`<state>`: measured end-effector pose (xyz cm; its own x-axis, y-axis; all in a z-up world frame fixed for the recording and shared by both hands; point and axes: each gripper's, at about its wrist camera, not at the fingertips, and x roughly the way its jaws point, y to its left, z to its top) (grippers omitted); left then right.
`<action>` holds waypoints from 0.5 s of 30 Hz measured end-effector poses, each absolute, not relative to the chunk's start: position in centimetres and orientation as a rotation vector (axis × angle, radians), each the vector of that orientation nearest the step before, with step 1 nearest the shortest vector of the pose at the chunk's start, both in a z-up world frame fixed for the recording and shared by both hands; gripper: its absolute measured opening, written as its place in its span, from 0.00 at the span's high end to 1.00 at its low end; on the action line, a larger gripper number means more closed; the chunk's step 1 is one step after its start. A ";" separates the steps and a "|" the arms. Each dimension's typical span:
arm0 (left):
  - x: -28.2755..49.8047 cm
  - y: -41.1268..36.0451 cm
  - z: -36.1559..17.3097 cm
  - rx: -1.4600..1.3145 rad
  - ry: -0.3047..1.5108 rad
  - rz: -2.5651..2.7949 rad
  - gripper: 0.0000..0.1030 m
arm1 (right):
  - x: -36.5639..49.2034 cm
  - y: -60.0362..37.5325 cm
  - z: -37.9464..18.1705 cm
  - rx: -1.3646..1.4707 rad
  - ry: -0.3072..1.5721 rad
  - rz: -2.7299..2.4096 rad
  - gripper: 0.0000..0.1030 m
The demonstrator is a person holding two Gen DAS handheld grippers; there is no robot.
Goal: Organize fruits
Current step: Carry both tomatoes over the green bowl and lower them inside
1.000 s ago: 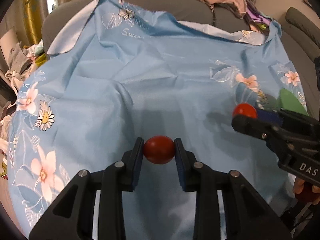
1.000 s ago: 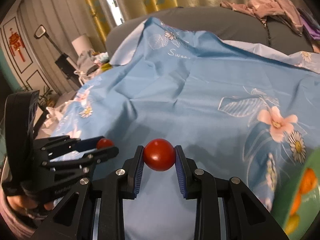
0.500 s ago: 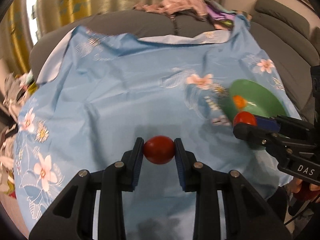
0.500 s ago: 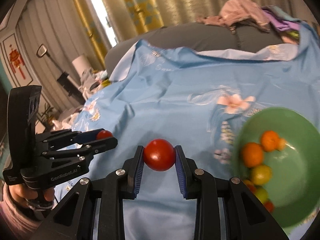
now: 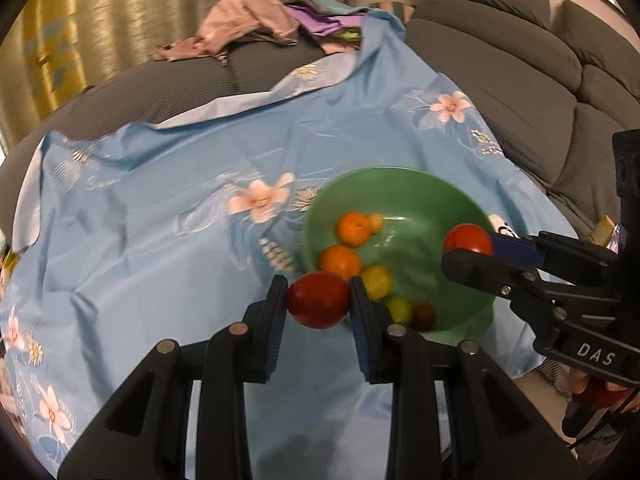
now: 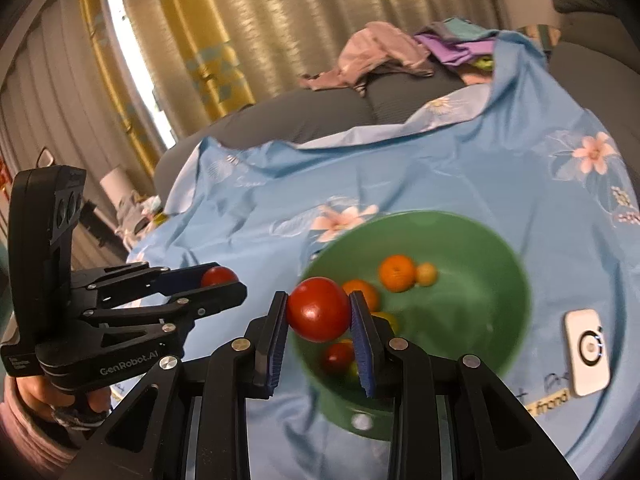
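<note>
My left gripper (image 5: 318, 300) is shut on a dark red tomato (image 5: 318, 299), held just left of the green bowl's (image 5: 424, 184) near rim. My right gripper (image 6: 319, 310) is shut on a bright red tomato (image 6: 318, 309), held above the green bowl (image 6: 480, 236). The bowl holds oranges (image 5: 352, 229), yellow-green fruits (image 5: 376, 279) and a small red one (image 5: 423, 316). The right gripper (image 5: 470, 248) shows over the bowl's right side in the left wrist view. The left gripper (image 6: 218, 282) shows at left in the right wrist view.
A light blue flowered cloth (image 5: 160, 208) covers the surface. A grey sofa (image 5: 520, 80) runs behind and to the right, with a pile of clothes (image 5: 248, 24) on it. A white rectangular device (image 6: 586, 352) lies on the cloth right of the bowl. Curtains (image 6: 240, 40) hang behind.
Both grippers have swung right toward the green bowl, each still holding its tomato. The bowl now fills the middle of both views.
</note>
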<state>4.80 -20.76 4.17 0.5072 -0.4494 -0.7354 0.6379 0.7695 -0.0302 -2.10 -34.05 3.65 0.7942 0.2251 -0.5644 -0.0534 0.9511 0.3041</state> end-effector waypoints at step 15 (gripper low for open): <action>4.0 -24.8 3.7 0.332 0.812 -0.714 0.70 | -3.8 -37.1 3.4 0.326 0.608 0.121 0.69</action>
<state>3.99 -24.83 3.73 0.4752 -0.4500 -0.7561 0.6920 0.7218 0.0053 -3.77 -37.10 3.40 0.8155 0.2067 -0.5406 -0.0165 0.9420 0.3352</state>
